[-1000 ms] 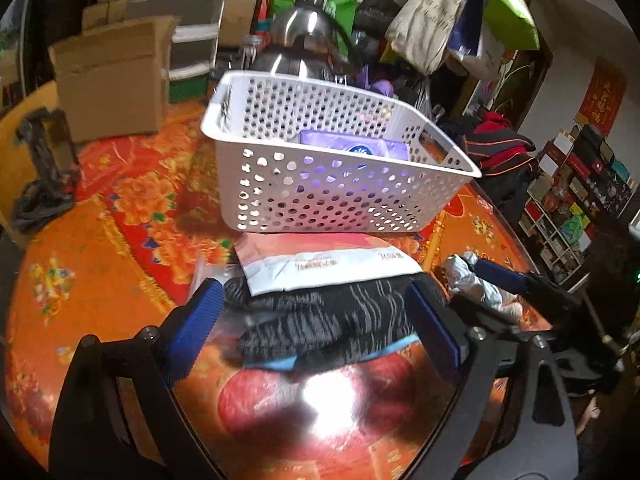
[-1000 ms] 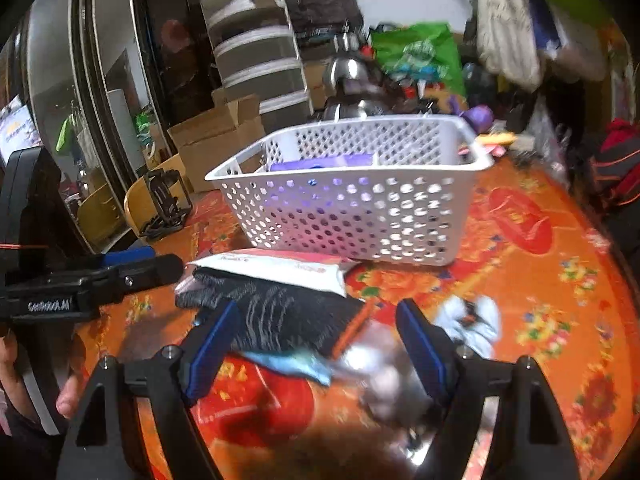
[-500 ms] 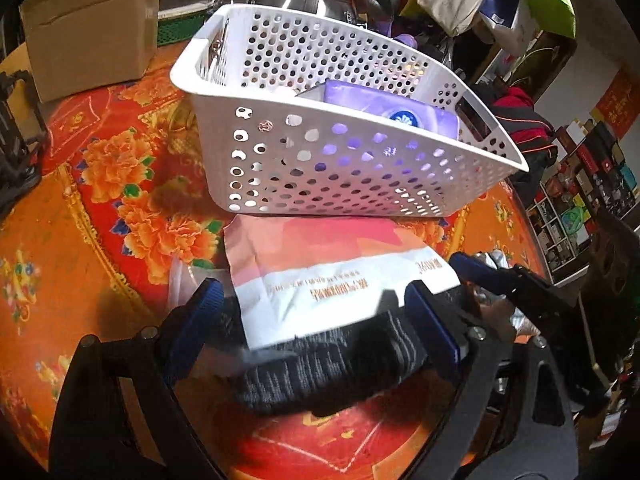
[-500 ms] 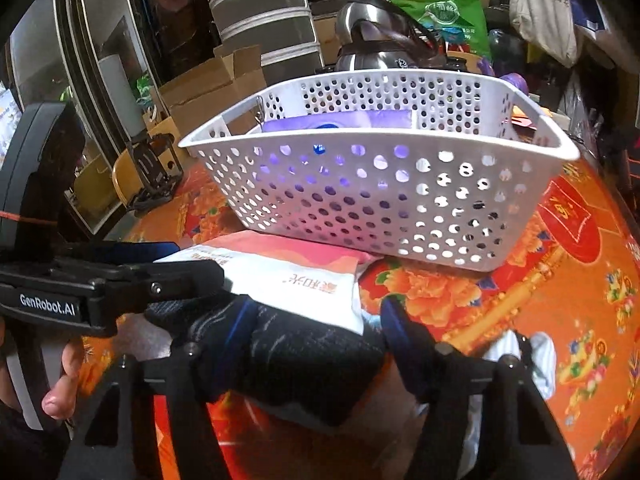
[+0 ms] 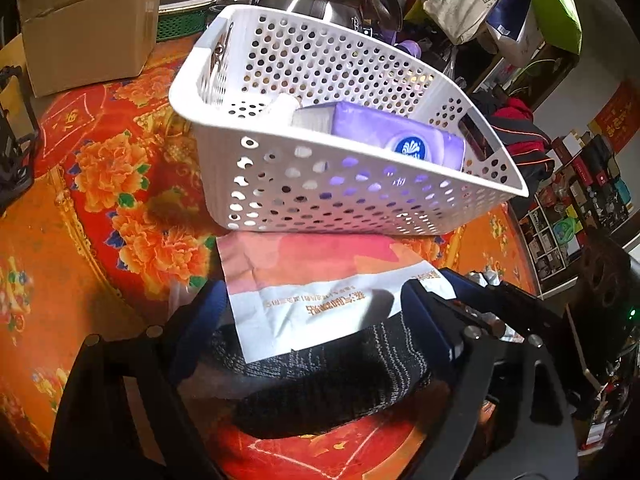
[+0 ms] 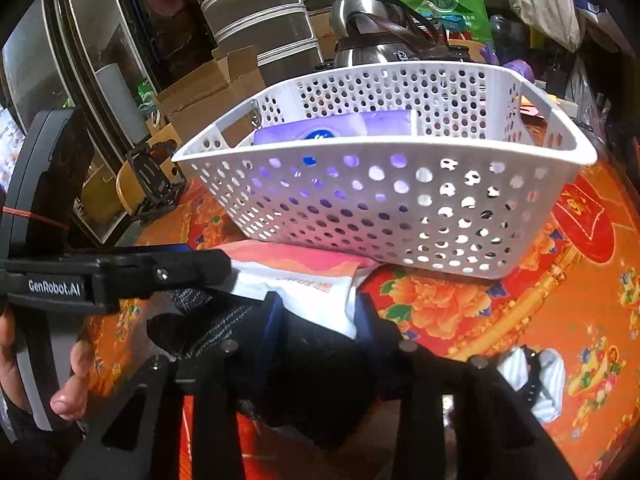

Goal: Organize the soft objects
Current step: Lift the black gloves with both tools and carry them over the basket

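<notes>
A dark striped knit cloth (image 5: 328, 376) with a white and pink soft packet (image 5: 316, 280) on top lies in front of a white perforated basket (image 5: 224, 148). The basket holds a purple tissue pack (image 5: 396, 136). My left gripper (image 5: 316, 320) is open, its blue pads on either side of the cloth and packet. My right gripper (image 6: 320, 322) is shut on the dark cloth (image 6: 320, 364) beside the packet (image 6: 308, 292). The left gripper's finger (image 6: 160, 272) crosses the right wrist view at left. The basket (image 6: 440, 160) and tissue pack (image 6: 340, 128) show there too.
An orange floral tablecloth (image 5: 100, 208) covers the round table. A cardboard box (image 5: 88, 20) and a steel kettle (image 6: 372, 36) stand behind the basket. A small white and dark cloth (image 6: 532, 376) lies at right. Clutter and bags fill the back.
Both grippers have moved forward toward the basket. The right gripper's fingers have closed on the dark cloth. The cloth and packet are now bunched between the two grippers.
</notes>
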Demonstrator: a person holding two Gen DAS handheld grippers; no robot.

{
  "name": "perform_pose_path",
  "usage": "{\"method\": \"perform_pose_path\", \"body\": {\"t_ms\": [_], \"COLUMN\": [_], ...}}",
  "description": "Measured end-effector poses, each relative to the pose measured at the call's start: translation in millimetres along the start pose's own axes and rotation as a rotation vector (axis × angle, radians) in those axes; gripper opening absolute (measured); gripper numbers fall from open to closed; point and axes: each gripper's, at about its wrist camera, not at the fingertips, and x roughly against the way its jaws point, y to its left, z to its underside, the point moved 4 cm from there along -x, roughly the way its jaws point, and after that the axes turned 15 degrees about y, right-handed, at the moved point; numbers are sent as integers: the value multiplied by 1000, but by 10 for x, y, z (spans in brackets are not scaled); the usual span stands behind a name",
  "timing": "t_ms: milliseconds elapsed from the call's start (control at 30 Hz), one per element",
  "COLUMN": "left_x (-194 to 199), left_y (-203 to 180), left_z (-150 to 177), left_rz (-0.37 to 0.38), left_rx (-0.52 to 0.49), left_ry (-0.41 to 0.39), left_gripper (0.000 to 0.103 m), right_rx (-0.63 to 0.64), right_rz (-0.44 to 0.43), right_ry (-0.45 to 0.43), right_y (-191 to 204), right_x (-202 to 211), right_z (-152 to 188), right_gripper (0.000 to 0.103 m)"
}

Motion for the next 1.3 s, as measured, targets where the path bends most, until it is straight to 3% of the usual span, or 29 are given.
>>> {"method": "perform_pose_path", "body": {"t_ms": [233,533,600,667,700,1133,1300], "left_x": [-38,-52,-57,-73,-77,45,177], "left_y": [28,32,15,-11,-12,-130,-145], "left_z": [-9,161,163,150,137,171,247], "left_rz": [-43,-15,-16,-8,-10,-10,18], "left_rx": [-10,-85,-92,-98,-96,-112,-121], "left_ry": [9,-9,-11,-1,1,-43,-71], "left_gripper": [70,69,59,40,38,26,25], "right_rx": [10,9,5,5,10,27,51], "right_rz": [20,20,14,16,22,48,63], "right_ry": [13,28,30,29,28,-9,-37], "right_y": [23,4,0,18,32,48,113], "right_x": [-21,-69,-78,-86,-87,-14,94], "right_z": [-19,15,11,9,6,23,68], "right_gripper": [36,34,31,28,26,7,6]}}
